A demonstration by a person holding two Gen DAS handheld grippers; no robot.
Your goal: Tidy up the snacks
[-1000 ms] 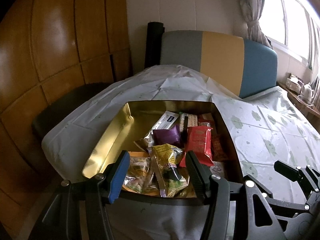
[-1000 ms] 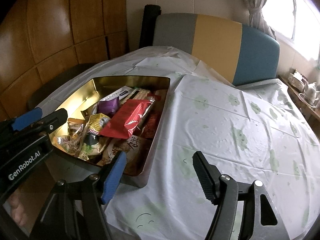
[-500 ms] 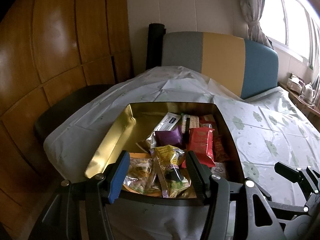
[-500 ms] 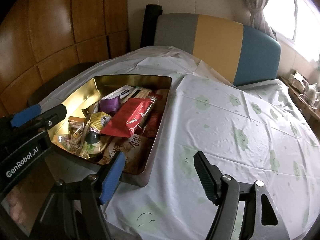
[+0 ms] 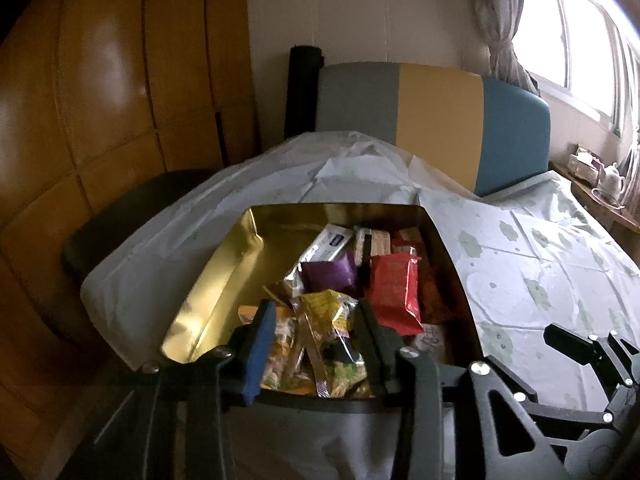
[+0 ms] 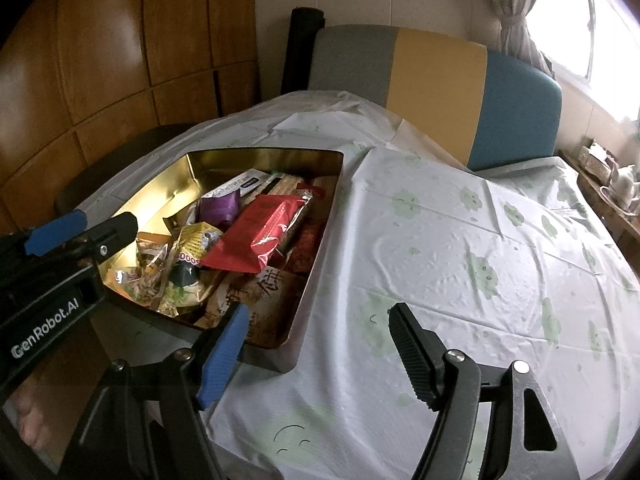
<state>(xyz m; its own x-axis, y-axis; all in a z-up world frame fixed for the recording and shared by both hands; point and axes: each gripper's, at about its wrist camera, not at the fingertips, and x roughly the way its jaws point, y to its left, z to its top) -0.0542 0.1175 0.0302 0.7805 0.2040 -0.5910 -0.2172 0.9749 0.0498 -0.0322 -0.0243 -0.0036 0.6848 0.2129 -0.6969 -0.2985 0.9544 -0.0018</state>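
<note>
- Left wrist view: left gripper [image 5: 316,344] sits at the near rim of the gold tin [image 5: 212,280], at 6 o'clock of the tin. Its jaws have just been closing and now stand narrow; whether the pads press on anything I cannot tell.
- Between those jaws: yellow-green snack packet [image 5: 332,328], clear-wrapped, long axis running from 6 to 12 o'clock, in line with the fingers. A nut packet [image 5: 280,344] lies just beside it at 9 o'clock.
- Tin contents beyond, toward 12 o'clock: purple packet [image 5: 330,274], red packet [image 5: 394,292] at about 1 o'clock, white sachet [image 5: 328,242] leaning on the pile.
- Right wrist view: right gripper [image 6: 316,350] hovers over the tablecloth [image 6: 460,248] off the tin's near right corner, jaws wide with nothing between them. The snacks lie at about 10 o'clock from it.
- Nearer hand: the left, by a clear margin; the yellow-green packet is likely its pick.
- Judged next need: a firm close on the crinkly wrap, then a straight lift, since neighbouring packets overlap it and may drag.
- Background: padded bench [image 6: 440,80] at 12 o'clock, window [image 5: 580,40] at 2 o'clock.
</note>
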